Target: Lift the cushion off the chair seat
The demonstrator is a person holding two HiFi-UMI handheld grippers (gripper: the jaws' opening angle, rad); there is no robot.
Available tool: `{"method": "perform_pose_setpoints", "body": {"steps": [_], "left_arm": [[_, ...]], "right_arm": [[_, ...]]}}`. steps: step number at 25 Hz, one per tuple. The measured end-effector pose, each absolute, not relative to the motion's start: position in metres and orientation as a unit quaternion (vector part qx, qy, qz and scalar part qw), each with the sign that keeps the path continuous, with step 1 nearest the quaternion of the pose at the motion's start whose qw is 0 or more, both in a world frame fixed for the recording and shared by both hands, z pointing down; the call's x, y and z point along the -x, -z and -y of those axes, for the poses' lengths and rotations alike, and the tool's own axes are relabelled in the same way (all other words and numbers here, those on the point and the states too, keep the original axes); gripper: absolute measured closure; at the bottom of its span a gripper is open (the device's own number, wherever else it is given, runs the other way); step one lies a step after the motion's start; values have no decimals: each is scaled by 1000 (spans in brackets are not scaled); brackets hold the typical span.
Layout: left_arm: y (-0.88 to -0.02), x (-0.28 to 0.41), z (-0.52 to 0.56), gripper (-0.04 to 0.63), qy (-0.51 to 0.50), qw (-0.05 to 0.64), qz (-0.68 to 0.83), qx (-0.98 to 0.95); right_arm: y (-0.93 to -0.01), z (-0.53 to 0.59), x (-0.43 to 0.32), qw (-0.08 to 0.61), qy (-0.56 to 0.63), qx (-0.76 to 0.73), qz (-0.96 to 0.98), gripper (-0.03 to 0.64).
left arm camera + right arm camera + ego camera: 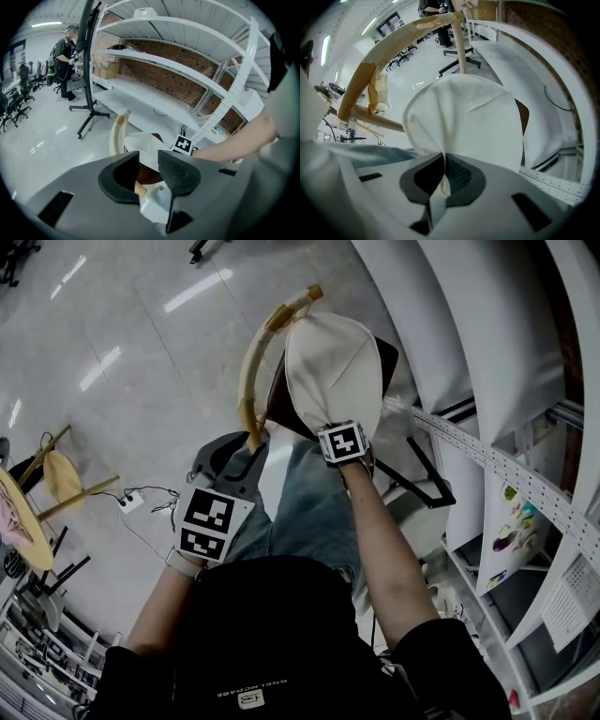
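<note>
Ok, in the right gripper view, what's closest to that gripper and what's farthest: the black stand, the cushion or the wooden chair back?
1. The cushion: pinched in the right gripper itself.
2. The wooden chair back: curving just behind the cushion, upper left.
3. The black stand: away on the floor, top middle.

Nothing here reads clearly. The white lettering (247, 686) on the person's black top (281, 634) is upside down and too small to read. So is the printed sheet (569, 601) on the shelf (441, 324).
</note>
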State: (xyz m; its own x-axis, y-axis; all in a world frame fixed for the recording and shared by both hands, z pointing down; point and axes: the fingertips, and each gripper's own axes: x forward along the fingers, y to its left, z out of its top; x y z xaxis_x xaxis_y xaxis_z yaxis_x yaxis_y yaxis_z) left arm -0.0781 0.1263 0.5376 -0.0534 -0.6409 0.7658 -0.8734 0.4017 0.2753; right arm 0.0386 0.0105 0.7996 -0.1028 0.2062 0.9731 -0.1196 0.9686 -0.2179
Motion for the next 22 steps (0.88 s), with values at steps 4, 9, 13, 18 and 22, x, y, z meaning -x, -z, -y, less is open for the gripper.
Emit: {"method": "perform_pose_setpoints", "body": {"steps": [4,9,13,18,22], "left_arm": [[-534,76,-121,472,-141,435,705,-542],[-526,80,-109,472,-151,423,694,-562],[-519,83,-98,472,-160,410,684,-581],[-509,87,-83,472,-170,394,671,-604],[-503,85,-72,472,-178,384,662,-619]], "right_arm": [[-778,-4,-33,654,-136,19,744,606],[-752,8,-23,632,-162,-2,758,606],[-733,13,-20,618,-176,-13,766,606],[-712,12,-23,596,-219,-34,772,606],[-690,13,-23,567,-260,-59,780,606]]}}
